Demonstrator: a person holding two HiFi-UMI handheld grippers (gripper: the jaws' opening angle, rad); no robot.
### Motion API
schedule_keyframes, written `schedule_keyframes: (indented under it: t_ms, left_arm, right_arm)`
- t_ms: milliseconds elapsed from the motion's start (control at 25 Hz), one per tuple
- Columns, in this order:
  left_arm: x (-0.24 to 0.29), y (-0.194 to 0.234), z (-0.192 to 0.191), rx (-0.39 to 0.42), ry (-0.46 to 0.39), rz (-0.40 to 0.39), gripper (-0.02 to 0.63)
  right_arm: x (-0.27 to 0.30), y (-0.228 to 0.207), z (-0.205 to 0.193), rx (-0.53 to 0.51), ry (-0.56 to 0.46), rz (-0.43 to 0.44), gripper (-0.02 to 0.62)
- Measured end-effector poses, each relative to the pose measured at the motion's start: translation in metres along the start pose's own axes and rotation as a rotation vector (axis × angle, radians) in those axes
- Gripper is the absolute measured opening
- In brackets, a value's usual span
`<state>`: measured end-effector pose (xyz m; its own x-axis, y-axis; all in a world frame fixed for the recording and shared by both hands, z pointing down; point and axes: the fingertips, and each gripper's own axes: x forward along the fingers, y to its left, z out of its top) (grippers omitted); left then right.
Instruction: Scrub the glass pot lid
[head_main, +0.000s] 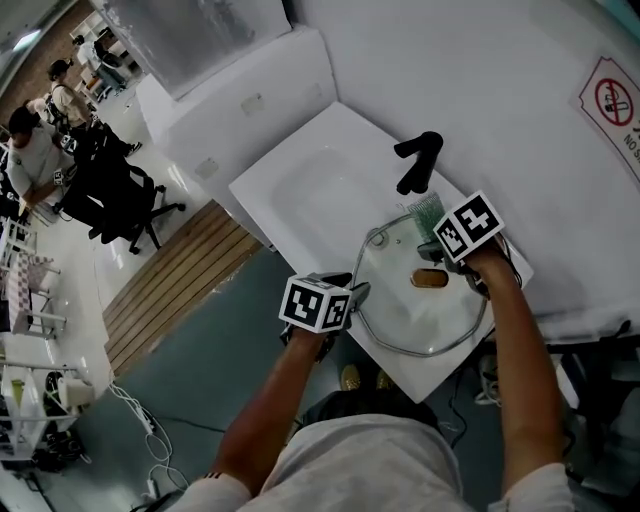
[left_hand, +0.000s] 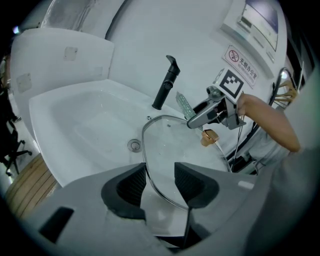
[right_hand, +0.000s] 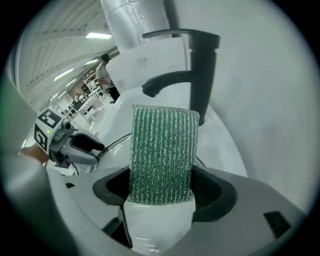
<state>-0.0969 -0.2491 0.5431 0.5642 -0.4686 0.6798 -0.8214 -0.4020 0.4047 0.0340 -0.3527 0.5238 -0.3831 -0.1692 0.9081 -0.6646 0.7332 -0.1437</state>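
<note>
Currently, right gripper (right_hand: 161, 192) clamps ribbed green scouring sponge (right_hand: 162, 150). Left gripper (left_hand: 160, 182): jaws wide astride round glass pot lid (left_hand: 172, 145) rim, unpressed. White wall sign (head_main: 612, 102) begins "NO".

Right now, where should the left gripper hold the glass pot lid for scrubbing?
I would take the thin metal rim at the lid's left edge, coming from outside it. It runs between the left gripper's open jaws, and this leaves the knob and glass free for the sponge.
</note>
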Motion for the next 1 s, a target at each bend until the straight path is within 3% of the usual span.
schedule_keyframes:
  t_ms: [240, 400, 640, 1000]
  left_arm:
    - [-0.001, -0.001, 0.000, -0.004, -0.004, -0.003, 0.190]
    - [-0.001, -0.001, 0.000, -0.003, -0.009, -0.002, 0.190]
    - [-0.001, -0.001, -0.001, -0.001, -0.014, -0.004, 0.190]
    - [-0.002, 0.000, 0.000, 0.001, -0.028, -0.006, 0.190]
  right_arm:
    - [-0.015, -0.027, -0.024, 0.152, -0.058, -0.017, 0.348]
    - [-0.026, -0.028, -0.032, 0.136, -0.065, -0.035, 0.348]
    - [-0.057, 0.010, -0.014, -0.130, -0.027, -0.115, 0.348]
    - [-0.052, 0.096, -0.001, -0.569, 0.215, -0.174, 0.348]
